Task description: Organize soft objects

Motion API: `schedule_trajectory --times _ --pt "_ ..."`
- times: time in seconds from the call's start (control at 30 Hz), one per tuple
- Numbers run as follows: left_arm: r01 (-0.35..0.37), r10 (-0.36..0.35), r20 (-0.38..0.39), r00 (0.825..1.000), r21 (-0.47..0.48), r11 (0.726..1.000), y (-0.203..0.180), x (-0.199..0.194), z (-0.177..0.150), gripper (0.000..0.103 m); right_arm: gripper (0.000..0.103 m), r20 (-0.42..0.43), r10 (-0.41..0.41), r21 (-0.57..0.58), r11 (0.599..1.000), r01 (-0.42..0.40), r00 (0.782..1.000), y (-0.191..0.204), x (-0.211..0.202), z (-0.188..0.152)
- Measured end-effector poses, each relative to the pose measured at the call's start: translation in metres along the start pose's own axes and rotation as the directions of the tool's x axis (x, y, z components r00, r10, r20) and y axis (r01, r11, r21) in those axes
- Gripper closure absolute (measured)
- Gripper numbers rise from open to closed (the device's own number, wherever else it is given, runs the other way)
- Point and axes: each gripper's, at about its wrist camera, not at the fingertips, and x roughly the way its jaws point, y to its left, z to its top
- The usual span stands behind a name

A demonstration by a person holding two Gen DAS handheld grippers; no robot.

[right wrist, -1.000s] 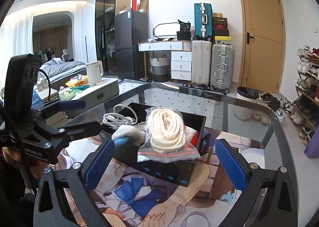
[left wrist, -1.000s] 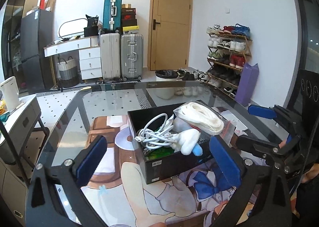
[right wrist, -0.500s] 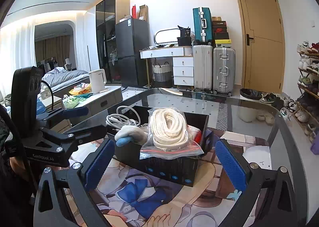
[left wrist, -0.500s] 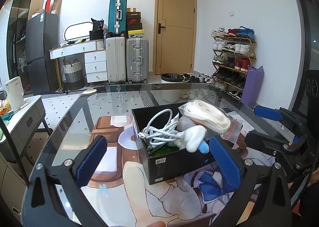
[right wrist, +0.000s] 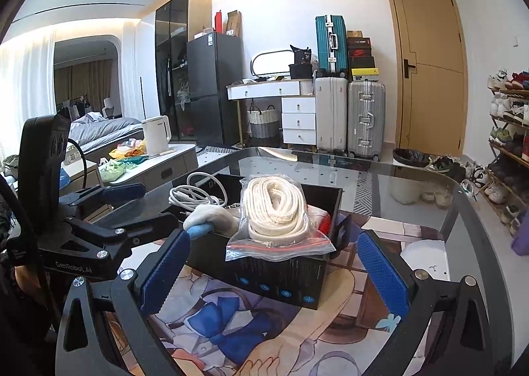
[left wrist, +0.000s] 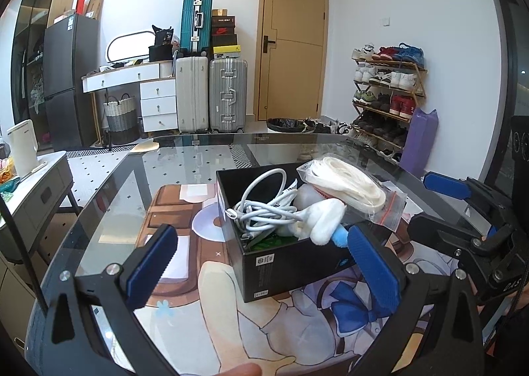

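1. Glass-topped desk [left wrist: 185, 164], laid with an illustrated mat [left wrist: 231, 326], fills the foreground of a cluttered room with suitcases [left wrist: 228, 95], a tan door [left wrist: 292, 45] and a shoe rack [left wrist: 386, 92] behind.

2. Left tool [left wrist: 264, 270] hovers low over the mat with its blue pads spread wide and nothing between them; the open black box [left wrist: 291, 263] lies just ahead and slightly to its right, a corner turned toward it.

3. Right tool [right wrist: 274, 270], equally wide open and empty, faces the box's long side square on from the opposite flank.

4. Heaped in the box: a tangle of white cable [left wrist: 264, 207], a white plush with a blue tip [left wrist: 325, 222] spilling over the rim, and a coil of white rope in a clear zip bag [right wrist: 276, 214].

5. That bagged rope sits on top at the right tool's side, directly ahead of it and centred between its pads, its long axis running roughly away from that tool; it overhangs the near wall of the box.

6. On this evidence the right tool is the nearer to the rope, while the plush and cable lie closer to the left tool.
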Motion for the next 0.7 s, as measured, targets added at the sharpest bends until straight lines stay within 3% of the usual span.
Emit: schedule_trajectory --times 0.7 --pt "0.003 -0.003 0.002 1.000 0.002 1.000 -0.0020 -0.0026 -0.0015 0.000 0.001 0.004 -0.003 -0.010 1.000 0.003 1.000 0.0038 -0.0019 -0.0016"
